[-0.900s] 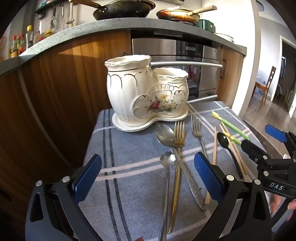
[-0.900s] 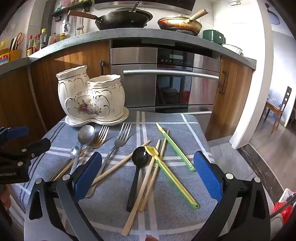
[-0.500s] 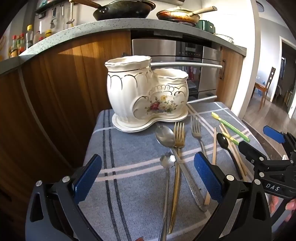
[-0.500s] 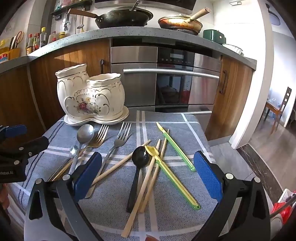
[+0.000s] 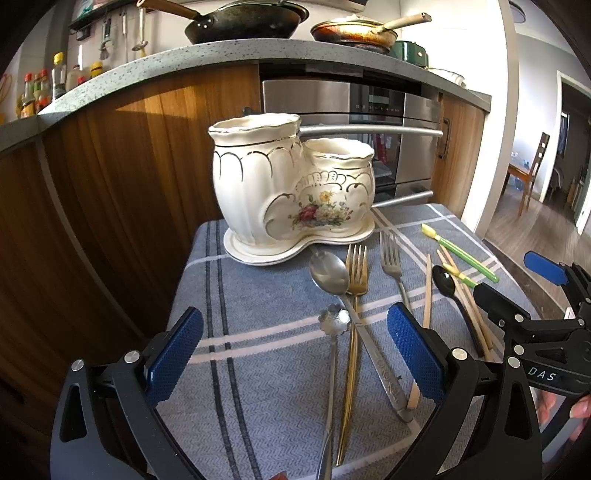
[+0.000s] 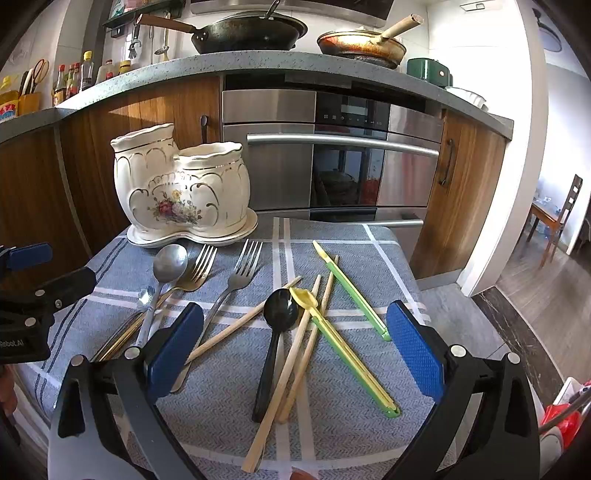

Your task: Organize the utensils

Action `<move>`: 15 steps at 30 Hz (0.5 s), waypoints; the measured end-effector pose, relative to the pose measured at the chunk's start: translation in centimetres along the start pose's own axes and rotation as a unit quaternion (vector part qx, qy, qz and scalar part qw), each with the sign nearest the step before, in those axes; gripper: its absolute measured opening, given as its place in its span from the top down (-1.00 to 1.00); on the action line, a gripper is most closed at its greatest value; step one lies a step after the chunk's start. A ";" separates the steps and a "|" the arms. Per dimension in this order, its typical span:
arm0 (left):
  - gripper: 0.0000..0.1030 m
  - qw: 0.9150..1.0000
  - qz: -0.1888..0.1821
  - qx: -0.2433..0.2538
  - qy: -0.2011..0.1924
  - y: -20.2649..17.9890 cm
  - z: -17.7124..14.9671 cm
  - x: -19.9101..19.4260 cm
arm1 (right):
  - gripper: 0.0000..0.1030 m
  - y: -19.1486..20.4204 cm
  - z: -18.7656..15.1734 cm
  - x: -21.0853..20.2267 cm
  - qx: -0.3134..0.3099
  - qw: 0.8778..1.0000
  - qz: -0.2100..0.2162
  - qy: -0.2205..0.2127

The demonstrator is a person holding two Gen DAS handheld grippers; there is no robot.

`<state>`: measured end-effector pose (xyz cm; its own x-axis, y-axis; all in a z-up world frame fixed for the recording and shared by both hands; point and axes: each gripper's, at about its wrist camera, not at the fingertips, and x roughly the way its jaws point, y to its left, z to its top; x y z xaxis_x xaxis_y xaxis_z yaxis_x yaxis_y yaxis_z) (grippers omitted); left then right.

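A white floral ceramic two-pot utensil holder stands at the back of the blue plaid cloth. In front lie a silver spoon, a gold fork, a silver fork, a small flower-headed spoon, a black spoon, wooden chopsticks and green-yellow chopsticks. My left gripper is open and empty over the spoons. My right gripper is open and empty over the chopsticks.
Wooden cabinets and a steel oven stand behind the small table. Pans sit on the counter above. The table's right edge drops to the floor. Each gripper shows at the side of the other's view.
Both grippers have shifted only slightly; the right gripper has edged a little forward. Nothing on the cloth has moved.
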<state>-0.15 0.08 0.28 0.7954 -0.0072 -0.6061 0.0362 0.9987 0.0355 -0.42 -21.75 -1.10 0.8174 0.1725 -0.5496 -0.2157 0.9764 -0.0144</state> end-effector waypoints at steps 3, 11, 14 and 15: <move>-0.92 1.000 0.000 0.001 0.000 0.0 0.0 0.0 | -0.90 0.0 0.0 0.0 0.000 1.000 -0.001 0.001; -0.92 1.000 0.000 0.002 0.001 -0.1 0.0 0.1 | -0.90 0.1 0.0 0.1 -0.001 1.000 -0.001 0.002; -0.92 1.000 -0.001 0.001 0.001 0.0 -0.1 0.1 | -0.90 0.1 0.0 0.2 -0.002 1.000 -0.002 0.002; -0.92 1.000 0.000 0.001 0.001 -0.1 -0.1 0.1 | -0.90 0.1 0.0 0.2 -0.001 1.000 -0.001 0.003</move>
<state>-0.13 0.02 0.19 0.7943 -0.0070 -0.6075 0.0373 0.9986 0.0373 -0.29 -21.62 -1.21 0.8149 0.1699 -0.5542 -0.2154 0.9764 -0.0173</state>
